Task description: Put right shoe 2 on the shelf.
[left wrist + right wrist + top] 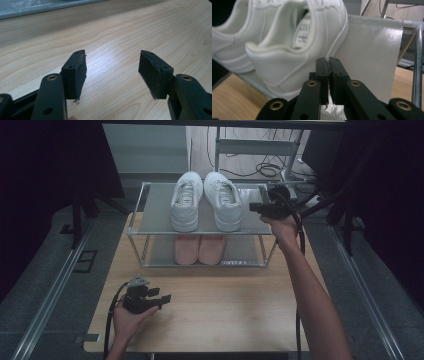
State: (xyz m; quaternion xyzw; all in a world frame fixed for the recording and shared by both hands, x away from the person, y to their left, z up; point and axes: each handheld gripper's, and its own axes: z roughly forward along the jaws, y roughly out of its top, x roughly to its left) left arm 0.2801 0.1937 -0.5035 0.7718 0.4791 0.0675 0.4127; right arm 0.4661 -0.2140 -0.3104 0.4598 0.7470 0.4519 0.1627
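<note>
A pair of white sneakers stands on the top shelf of a metal shoe rack: the left sneaker and the right sneaker, toes pointing away. My right gripper hovers over the shelf just right of the right sneaker, its jaws pressed together with nothing between them; the heel is close in front and to the left. My left gripper rests low over the wooden table near the front left. Its jaws stand wide apart around bare wood, left gripper holding nothing.
A pair of pink shoes sits on the rack's lower shelf. The rack's right post rises close to my right gripper. Cables and a metal stand lie on the floor behind the table.
</note>
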